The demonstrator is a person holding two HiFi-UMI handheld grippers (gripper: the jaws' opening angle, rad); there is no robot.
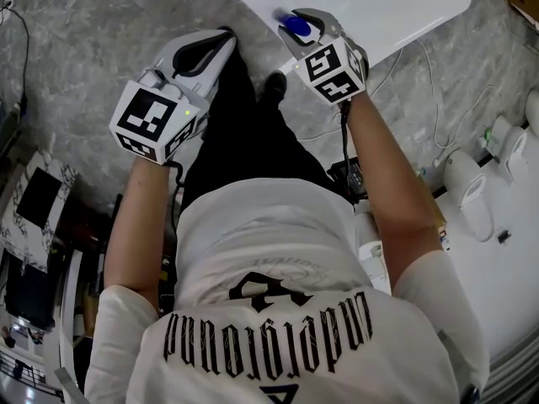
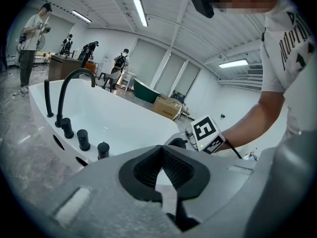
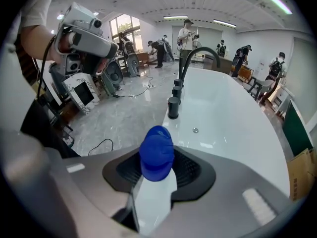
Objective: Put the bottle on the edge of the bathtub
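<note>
A white bottle (image 3: 154, 190) with a blue cap (image 3: 157, 152) stands between the black pads of my right gripper (image 3: 157, 171), which is shut on it. In the head view the blue cap (image 1: 296, 26) shows at the tip of the right gripper (image 1: 301, 29), over the near rim of the white bathtub (image 1: 396, 7). The tub rim (image 3: 198, 133) lies just beyond the cap. My left gripper (image 1: 221, 40) hangs left of the tub over the marble floor. Its pads (image 2: 171, 162) meet at the tips with nothing between them. The right gripper's marker cube (image 2: 208, 134) shows beyond them.
A black arched faucet (image 3: 195, 58) and several black knobs (image 3: 173, 108) stand on the tub's rim further along. Cables (image 1: 421, 99) trail over the floor at right, near white fixtures (image 1: 472, 192). Boxes and equipment (image 1: 34, 217) crowd the left. People stand in the background.
</note>
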